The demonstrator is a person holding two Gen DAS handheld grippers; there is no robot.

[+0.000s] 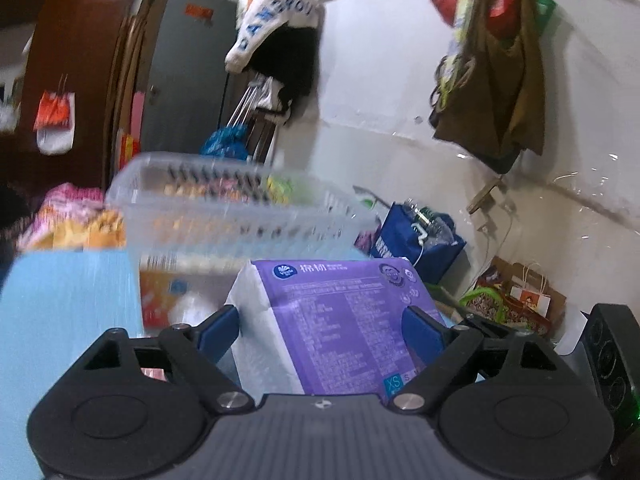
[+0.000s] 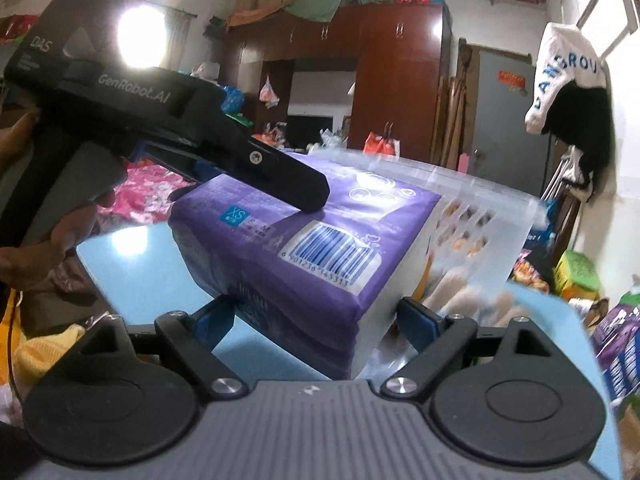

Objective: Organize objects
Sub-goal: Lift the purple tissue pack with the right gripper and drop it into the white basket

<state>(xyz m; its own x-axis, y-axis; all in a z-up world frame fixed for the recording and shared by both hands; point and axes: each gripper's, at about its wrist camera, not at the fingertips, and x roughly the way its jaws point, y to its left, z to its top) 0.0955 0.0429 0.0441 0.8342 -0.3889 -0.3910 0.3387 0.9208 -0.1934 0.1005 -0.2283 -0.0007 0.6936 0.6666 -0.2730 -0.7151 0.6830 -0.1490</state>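
A purple pack (image 1: 340, 312) of soft goods, with white ends and an XS mark, sits between the blue pads of my left gripper (image 1: 320, 330), which is shut on its two sides. In the right wrist view the same pack (image 2: 304, 240) hangs tilted above the blue table (image 2: 132, 248), barcode up. One black finger (image 2: 280, 176) of the left gripper lies across its top face. My right gripper (image 2: 316, 318) is shut on the pack's near corner, a pad on each side. A person's hand (image 2: 68, 236) holds the left gripper's handle.
A clear plastic basket (image 1: 240, 208) with snack packets stands just behind the pack, also seen from the right (image 2: 480, 208). An orange box (image 1: 168, 292) lies under it. Bags (image 1: 416, 236) and clutter line the floor by the white wall; a bed with pink bedding (image 2: 148, 184) is behind.
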